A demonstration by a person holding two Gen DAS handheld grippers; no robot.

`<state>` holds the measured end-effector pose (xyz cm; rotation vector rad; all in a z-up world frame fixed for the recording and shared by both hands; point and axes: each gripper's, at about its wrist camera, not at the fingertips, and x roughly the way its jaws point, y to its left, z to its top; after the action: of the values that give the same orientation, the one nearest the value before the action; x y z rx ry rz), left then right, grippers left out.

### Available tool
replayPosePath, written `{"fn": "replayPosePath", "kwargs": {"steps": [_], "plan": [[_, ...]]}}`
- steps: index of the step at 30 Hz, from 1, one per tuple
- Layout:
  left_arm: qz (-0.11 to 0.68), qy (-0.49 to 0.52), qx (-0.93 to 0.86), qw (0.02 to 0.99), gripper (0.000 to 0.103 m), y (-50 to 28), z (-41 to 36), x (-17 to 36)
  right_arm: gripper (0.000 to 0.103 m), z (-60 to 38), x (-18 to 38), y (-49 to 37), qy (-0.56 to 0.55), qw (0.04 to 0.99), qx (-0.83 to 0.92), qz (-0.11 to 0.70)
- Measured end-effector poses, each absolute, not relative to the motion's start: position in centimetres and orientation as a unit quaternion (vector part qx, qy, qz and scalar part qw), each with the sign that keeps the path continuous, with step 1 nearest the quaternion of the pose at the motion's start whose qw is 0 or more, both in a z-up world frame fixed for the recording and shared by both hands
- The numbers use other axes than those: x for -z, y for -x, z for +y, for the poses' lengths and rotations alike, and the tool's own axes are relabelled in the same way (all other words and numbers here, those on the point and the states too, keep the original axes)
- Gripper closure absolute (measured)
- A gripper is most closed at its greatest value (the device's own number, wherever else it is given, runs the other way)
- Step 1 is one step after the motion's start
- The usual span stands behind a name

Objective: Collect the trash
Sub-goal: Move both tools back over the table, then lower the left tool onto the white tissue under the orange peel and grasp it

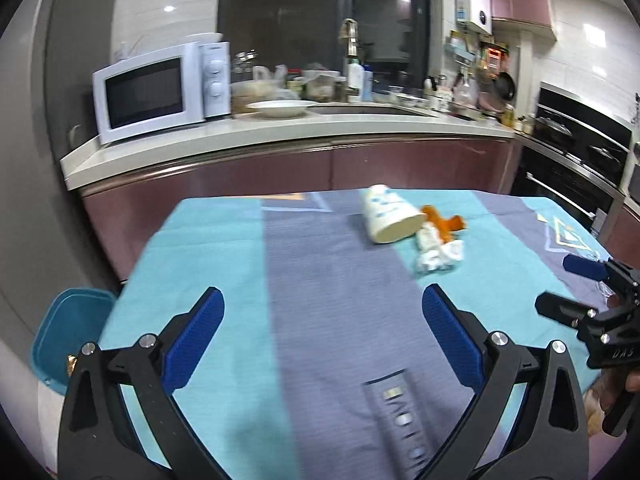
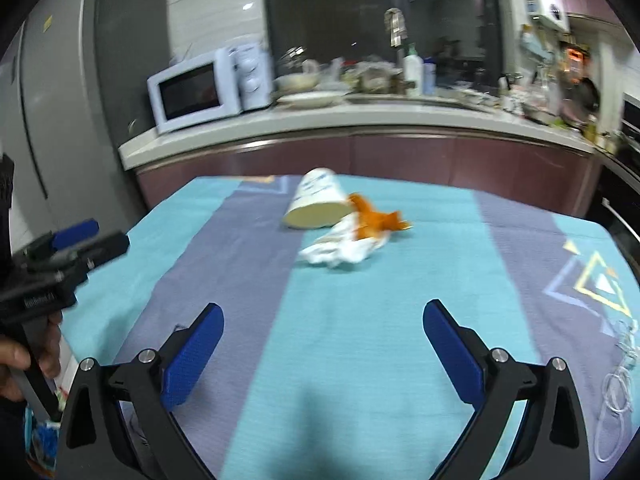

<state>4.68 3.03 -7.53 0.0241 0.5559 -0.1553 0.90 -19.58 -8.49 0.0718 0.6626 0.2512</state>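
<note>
A white paper cup [image 1: 387, 218] [image 2: 316, 205] lies on its side on the far part of the blue cloth table. Crumpled white tissue [image 1: 436, 252] [image 2: 340, 246] and an orange peel [image 1: 442, 220] [image 2: 378, 218] lie right beside it. My left gripper [image 1: 322, 312] is open and empty over the near table, well short of the trash. My right gripper [image 2: 323, 324] is open and empty too; it also shows at the right edge of the left wrist view [image 1: 576, 286]. The left gripper shows at the left of the right wrist view [image 2: 86, 236].
A teal bin [image 1: 66, 332] stands on the floor left of the table [image 1: 224, 248]. A kitchen counter [image 1: 280, 132] with a microwave [image 1: 160, 90], dishes and bottles runs behind. An oven [image 1: 576, 160] is at the right. A white cable [image 2: 618, 380] lies at the table's right edge.
</note>
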Motion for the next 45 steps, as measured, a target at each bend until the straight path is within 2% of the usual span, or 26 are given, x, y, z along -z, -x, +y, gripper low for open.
{"fn": "replayPosePath", "kwargs": {"steps": [12,29,45], "plan": [[0.282,-0.018,0.101,0.954,0.005,-7.8,-2.1,7.1,0.006,-23.3,7.4,-0.3,-0.052,0.948,-0.082,0.302],[0.297,-0.040,0.109,0.948,0.005,-12.4,-6.1,8.1,0.007,-25.4,7.6,-3.9,-0.063,0.948,-0.060,0.307],[0.340,-0.059,0.144,0.927,0.005,-19.4,-11.8,11.7,0.007,-28.4,9.1,-9.1,-0.073,0.943,-0.044,0.322]]}}
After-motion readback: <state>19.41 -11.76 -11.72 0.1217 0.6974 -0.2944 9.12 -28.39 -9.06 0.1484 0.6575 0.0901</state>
